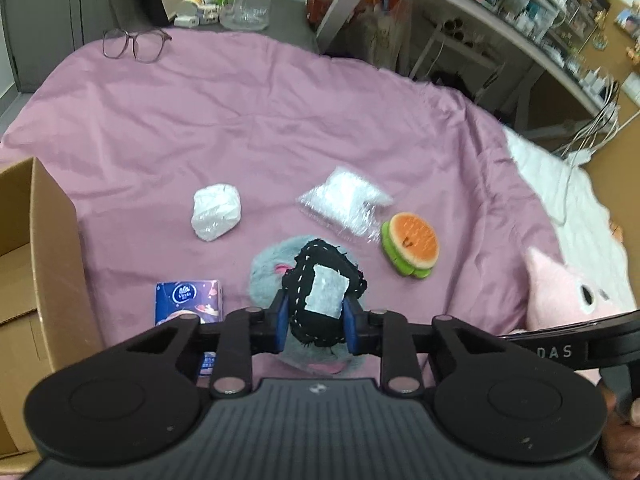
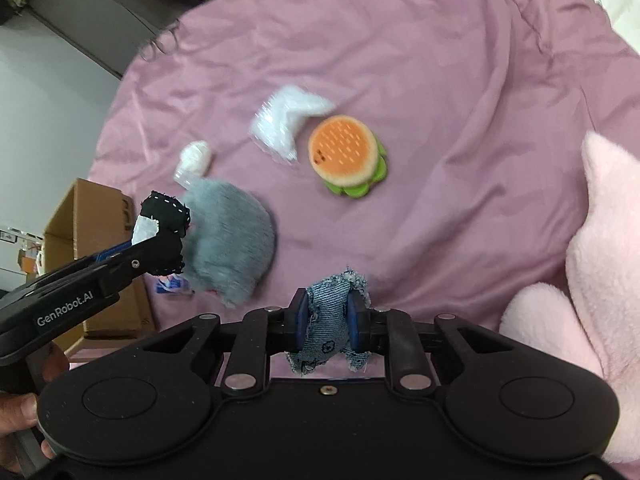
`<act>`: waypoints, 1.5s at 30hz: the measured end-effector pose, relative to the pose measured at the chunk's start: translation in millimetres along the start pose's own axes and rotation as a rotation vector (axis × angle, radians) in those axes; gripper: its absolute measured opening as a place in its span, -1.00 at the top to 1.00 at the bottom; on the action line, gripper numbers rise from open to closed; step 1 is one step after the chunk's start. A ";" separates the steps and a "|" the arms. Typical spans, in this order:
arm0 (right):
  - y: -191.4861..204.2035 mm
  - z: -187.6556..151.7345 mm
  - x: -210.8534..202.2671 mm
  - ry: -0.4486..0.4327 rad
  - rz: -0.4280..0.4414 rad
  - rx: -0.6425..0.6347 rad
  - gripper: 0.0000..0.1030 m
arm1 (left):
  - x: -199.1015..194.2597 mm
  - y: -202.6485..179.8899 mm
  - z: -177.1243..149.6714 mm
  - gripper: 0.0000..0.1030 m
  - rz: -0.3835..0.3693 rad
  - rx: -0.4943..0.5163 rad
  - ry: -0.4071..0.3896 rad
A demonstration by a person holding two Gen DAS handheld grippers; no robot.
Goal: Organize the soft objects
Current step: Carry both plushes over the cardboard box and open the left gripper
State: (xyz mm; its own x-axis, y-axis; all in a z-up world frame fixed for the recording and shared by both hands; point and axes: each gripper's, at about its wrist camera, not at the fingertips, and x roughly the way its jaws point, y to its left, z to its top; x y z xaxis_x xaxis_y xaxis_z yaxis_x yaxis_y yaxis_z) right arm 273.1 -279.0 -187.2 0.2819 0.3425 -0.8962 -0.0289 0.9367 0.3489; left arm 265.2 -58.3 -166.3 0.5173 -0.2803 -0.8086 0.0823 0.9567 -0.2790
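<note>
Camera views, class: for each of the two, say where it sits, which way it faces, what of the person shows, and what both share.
Left wrist: on the left gripper, facing forward-down over the pink sheet; it grips a black pouch.
Right wrist: on the right gripper, facing the same sheet, gripping a denim scrap; a hand shows.
Shared: burger plush, grey plush, cardboard box.

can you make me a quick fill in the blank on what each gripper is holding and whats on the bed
1. The left gripper is shut on a ____ fabric pouch with white stitching.
2. The right gripper is shut on a piece of ____ cloth.
3. The burger plush lies on a ____ sheet.
4. A pair of ____ rests near the sheet's far edge.

Missing words: black; denim; pink; glasses
</note>
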 end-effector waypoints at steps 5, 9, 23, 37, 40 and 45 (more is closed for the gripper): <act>5.0 -1.7 -10.0 -0.053 0.035 -0.008 0.63 | -20.2 4.3 -1.2 0.50 -0.009 -0.015 -0.051; 9.6 -2.4 -17.5 -0.087 0.050 -0.006 0.64 | -34.5 8.1 -2.5 0.50 -0.010 -0.023 -0.071; 51.7 3.9 -49.5 -0.184 0.116 -0.057 0.64 | -89.9 31.0 -5.0 0.50 -0.006 -0.068 -0.170; 120.3 3.8 -45.3 -0.191 0.192 -0.162 0.64 | -126.5 71.8 -17.0 0.50 0.085 -0.106 -0.210; 134.5 3.8 -41.2 -0.187 0.190 -0.182 0.64 | -131.4 87.2 -20.4 0.50 0.098 -0.122 -0.213; 153.5 0.8 -32.6 -0.183 0.165 -0.200 0.64 | -133.7 108.1 -22.2 0.50 0.110 -0.142 -0.214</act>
State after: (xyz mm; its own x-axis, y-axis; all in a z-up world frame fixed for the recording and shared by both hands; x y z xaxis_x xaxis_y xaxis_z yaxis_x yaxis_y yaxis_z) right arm 260.2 -146.5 -104.3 0.4250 0.4895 -0.7614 -0.2712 0.8714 0.4089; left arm 186.0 80.9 -99.9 0.6861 -0.1379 -0.7143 -0.0967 0.9559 -0.2775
